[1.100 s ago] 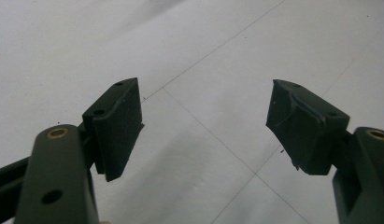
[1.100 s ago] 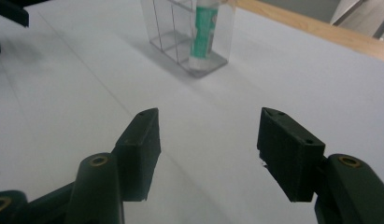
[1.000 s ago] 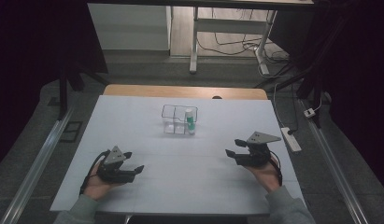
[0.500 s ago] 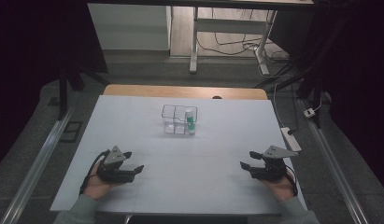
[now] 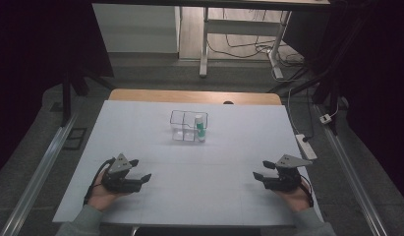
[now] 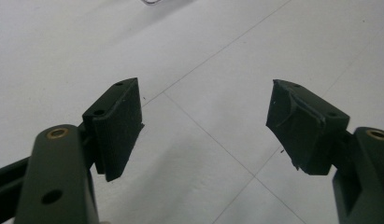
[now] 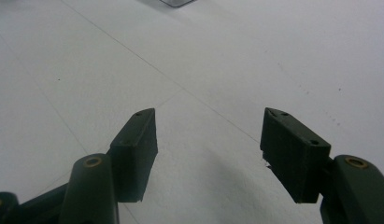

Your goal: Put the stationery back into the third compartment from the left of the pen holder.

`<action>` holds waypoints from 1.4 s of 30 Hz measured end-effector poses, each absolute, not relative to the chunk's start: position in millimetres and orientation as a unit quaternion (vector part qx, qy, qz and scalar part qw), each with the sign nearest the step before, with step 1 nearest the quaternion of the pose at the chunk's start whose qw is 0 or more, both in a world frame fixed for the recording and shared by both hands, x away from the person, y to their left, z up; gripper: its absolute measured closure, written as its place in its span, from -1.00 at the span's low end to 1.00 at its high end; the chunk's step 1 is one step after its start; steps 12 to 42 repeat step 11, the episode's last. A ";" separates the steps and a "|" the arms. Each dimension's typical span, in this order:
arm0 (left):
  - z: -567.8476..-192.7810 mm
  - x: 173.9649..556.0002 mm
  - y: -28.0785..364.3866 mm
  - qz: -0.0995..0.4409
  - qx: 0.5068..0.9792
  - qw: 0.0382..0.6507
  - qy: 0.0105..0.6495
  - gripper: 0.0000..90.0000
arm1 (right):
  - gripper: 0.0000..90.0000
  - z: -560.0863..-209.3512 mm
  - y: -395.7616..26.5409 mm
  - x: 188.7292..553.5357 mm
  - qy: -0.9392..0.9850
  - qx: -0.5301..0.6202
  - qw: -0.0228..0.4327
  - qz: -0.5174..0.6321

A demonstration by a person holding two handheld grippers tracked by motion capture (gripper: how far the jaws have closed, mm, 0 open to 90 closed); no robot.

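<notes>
The clear box (image 5: 188,126) stands on the white desk (image 5: 140,128), toward the far side and about midway across, well apart from both hands. From the high view it looks split into compartments, and a small white tube with a green band (image 5: 201,127) stands upright in the right-hand part; if there is writing on the tube it is too small to read. The left gripper (image 5: 140,170) rests near the front edge on the left, held in the person's left hand (image 5: 102,192), with its jaws apart and nothing between them. The right gripper (image 5: 260,170) sits near the front edge on the right, in the right hand (image 5: 294,194), a grey three-cornered plate (image 5: 291,161) on top, its jaws also apart and empty. Beyond the desk there are table legs (image 5: 204,44) and loose cables (image 5: 248,46) on the floor, and a white power strip (image 5: 305,146) lies off the right edge.

In the left gripper view, the two black pads (image 6: 116,126) stand wide, with only bare desk and its thin seam lines between them. A sliver of the box shows at the top edge.

In the right gripper view, the pads (image 7: 135,151) are spread with bare desk between them, holding nothing; a corner of the box sits at the top edge.
</notes>
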State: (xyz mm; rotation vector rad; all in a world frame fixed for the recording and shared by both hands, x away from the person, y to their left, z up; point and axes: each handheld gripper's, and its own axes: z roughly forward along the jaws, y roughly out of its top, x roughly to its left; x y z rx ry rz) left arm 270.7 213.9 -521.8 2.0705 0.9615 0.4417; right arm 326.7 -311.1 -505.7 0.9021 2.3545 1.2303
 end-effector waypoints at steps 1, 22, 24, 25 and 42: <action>-521.7 270.6 214.0 0.175 0.817 0.397 0.380 -0.42 | -0.20 -506.0 -311.2 326.9 0.827 0.317 0.167 0.432; -521.5 270.5 213.6 0.175 0.817 0.397 0.380 -0.42 | -0.21 -505.9 -310.6 326.2 0.831 0.314 0.169 0.428; -521.5 270.5 213.6 0.175 0.817 0.397 0.380 -0.42 | -0.21 -505.9 -310.6 326.2 0.831 0.314 0.169 0.428; -521.5 270.5 213.6 0.175 0.817 0.397 0.380 -0.42 | -0.21 -505.9 -310.6 326.2 0.831 0.314 0.169 0.428; -521.5 270.5 213.6 0.175 0.817 0.397 0.380 -0.42 | -0.21 -505.9 -310.6 326.2 0.831 0.314 0.169 0.428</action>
